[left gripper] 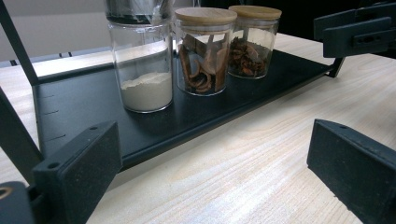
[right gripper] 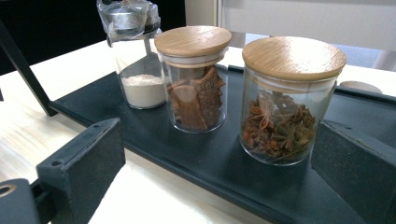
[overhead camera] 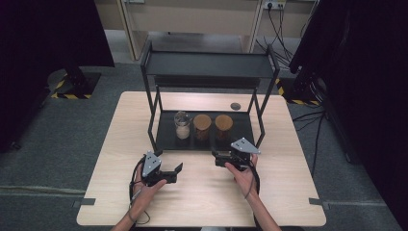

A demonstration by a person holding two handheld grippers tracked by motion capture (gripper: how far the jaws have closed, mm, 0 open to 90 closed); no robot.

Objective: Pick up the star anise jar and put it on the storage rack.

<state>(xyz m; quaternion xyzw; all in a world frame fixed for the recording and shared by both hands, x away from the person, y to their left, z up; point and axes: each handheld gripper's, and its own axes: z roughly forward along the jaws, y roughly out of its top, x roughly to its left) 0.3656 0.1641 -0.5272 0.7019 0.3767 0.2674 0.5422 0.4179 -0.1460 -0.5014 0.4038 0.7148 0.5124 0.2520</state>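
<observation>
Nearest the person, both forearms come in over the front of the light wooden table (overhead camera: 207,197). The left gripper (overhead camera: 174,174) rests low over the bare wood, just short of the front edge of the black shelf rack (overhead camera: 207,67), its jaws spread wide with nothing between them. In the left gripper view, those jaws frame an empty stretch of tabletop and the front lip of the black tray (left gripper: 84,112).

The right gripper (overhead camera: 219,159) sits a little farther forward, close to the tray's front edge, pointing left across it. Its jaws are also spread apart and hold nothing. In the right gripper view, they stand on either side of the star anise jar (right gripper: 287,100), without touching it.

On the tray, the bottom level of the rack, three glass jars stand upright in a row. The star anise jar is at the right, and the bark jar (right gripper: 196,77) is in the middle, just beside it. Both have round wooden lids. At the left end stands the powder jar (right gripper: 137,60), with a crinkled clear wrap over its metal top and white powder in its lower part.

Beyond the tray, a small grey disc (overhead camera: 235,106) lies on the table near the rack's back right leg.
</observation>
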